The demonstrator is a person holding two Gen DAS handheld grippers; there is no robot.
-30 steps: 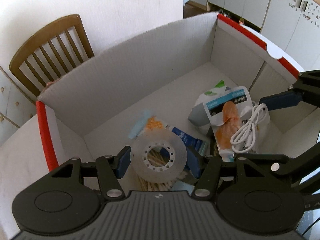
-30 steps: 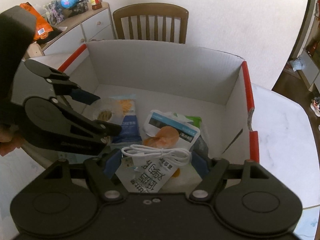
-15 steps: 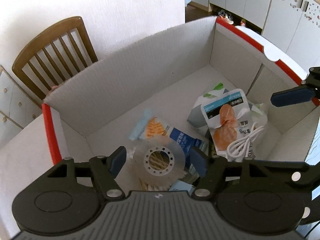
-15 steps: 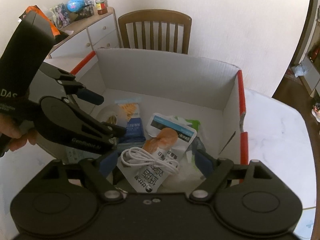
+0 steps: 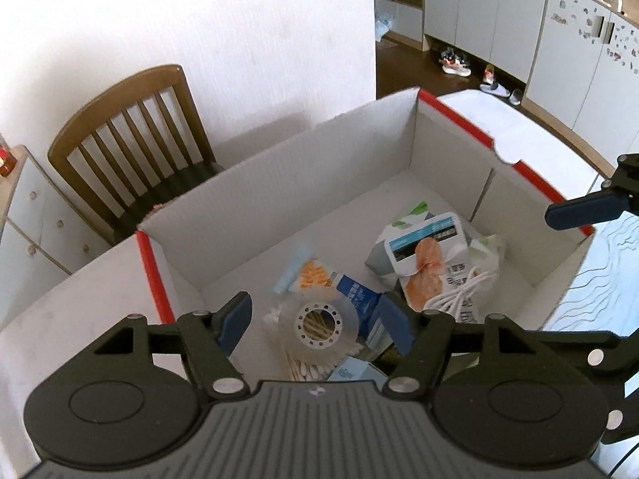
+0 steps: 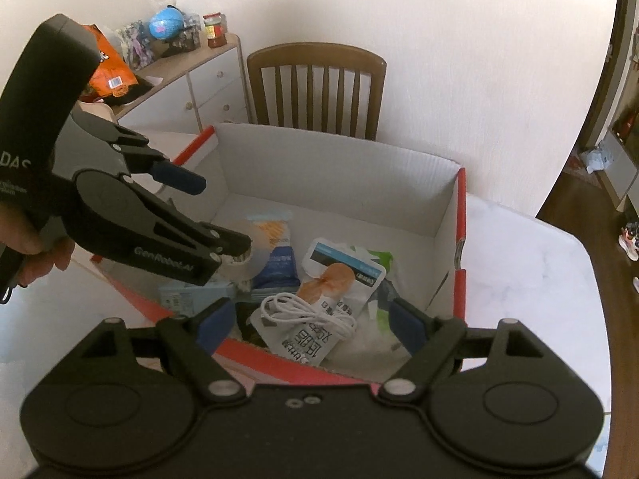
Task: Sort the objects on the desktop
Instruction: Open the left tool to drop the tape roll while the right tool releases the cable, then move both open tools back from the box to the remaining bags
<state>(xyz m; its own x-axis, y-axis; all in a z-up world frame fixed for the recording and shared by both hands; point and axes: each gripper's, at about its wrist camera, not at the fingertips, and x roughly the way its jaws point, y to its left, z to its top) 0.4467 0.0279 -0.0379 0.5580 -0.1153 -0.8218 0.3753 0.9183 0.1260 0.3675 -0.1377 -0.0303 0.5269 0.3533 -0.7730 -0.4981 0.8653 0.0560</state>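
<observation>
A white cardboard box (image 5: 279,183) with red edges (image 6: 462,239) holds the sorted objects. A clear tape roll (image 5: 319,325) lies in it on a bundle of cotton swabs. Beside it are a blue-and-orange packet (image 5: 319,279), a snack pouch (image 5: 427,255) (image 6: 339,283) and a coiled white cable (image 5: 459,295) (image 6: 307,311). My left gripper (image 5: 315,325) is open and empty above the tape roll; it also shows in the right wrist view (image 6: 215,215). My right gripper (image 6: 307,323) is open and empty above the cable.
A wooden chair (image 5: 135,135) (image 6: 315,84) stands behind the box against a white wall. A white drawer unit (image 6: 191,80) with clutter on top is at the left. The box sits on a white marble-look table (image 6: 531,271).
Both grippers opened and let go: the tape roll and the cable now lie in the box. Both grippers have risen and drawn back from the box.
</observation>
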